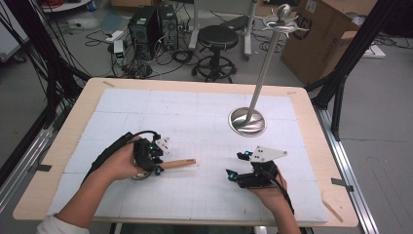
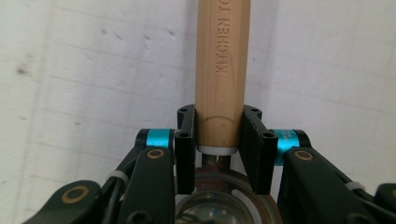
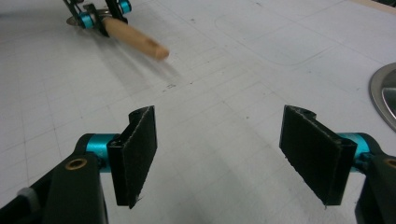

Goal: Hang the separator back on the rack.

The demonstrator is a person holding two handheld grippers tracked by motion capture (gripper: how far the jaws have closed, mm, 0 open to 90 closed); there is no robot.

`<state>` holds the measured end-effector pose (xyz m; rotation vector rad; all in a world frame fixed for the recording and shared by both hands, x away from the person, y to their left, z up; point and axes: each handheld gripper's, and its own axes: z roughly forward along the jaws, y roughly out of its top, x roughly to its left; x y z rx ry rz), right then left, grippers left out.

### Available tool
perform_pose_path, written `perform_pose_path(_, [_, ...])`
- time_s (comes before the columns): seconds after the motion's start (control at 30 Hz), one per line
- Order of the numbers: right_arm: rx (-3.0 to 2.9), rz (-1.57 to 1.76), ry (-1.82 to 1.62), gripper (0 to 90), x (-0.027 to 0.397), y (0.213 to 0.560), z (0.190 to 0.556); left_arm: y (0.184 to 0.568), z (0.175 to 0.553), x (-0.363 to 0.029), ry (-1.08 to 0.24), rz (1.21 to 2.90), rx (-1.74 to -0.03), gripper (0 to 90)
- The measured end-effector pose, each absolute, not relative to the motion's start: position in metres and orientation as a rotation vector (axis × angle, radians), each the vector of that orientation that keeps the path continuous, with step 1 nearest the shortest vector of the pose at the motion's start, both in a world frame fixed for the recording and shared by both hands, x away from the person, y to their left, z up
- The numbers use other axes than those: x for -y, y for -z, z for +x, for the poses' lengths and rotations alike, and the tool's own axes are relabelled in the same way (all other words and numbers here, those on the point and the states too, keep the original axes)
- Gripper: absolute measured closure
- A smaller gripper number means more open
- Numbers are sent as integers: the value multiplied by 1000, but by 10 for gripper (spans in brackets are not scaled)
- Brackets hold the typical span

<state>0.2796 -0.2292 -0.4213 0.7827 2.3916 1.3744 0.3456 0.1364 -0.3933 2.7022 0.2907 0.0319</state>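
A kitchen tool with a light wooden handle (image 1: 178, 164) lies on the white mat (image 1: 204, 112), its handle pointing right. My left gripper (image 1: 157, 162) is shut on the handle near its metal end. In the left gripper view, the black pads (image 2: 185, 149) press both sides of the handle (image 2: 222, 70), and a round metal head (image 2: 224, 198) sits just below them. My right gripper (image 1: 235, 165) rests open on the mat at lower right, with nothing between its jaws (image 3: 229, 154). The right gripper view shows the handle (image 3: 135, 37) and the left gripper (image 3: 98, 16) farther off.
A tall metal stand with a round base (image 1: 247, 122) and a slanted pole (image 1: 265, 63) rises at the mat's right rear; its base edge (image 3: 385, 98) appears in the right gripper view. A stool (image 1: 217, 44), computers and a cardboard box (image 1: 326, 34) stand beyond the table.
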Motion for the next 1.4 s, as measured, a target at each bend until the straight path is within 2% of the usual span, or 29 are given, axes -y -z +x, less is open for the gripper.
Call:
perform_pose_path(0.23, [-2399,776,-1367,269,228,421,280,367,350,-146,-95,2507,-370,691])
perform_pose_path(0.6, [-2398,764,-1369,270,227,421,280,343,359,-130,-132,2300,-441,691])
perform_pose_path(0.83, [-2402,764,-1367,270,227,421,280,326,369,-126,-113,2096,-488,690])
perform_pose_path(1.4, [-2406,757,-1371,269,226,422,279,276,387,-89,-180,1999,-406,690])
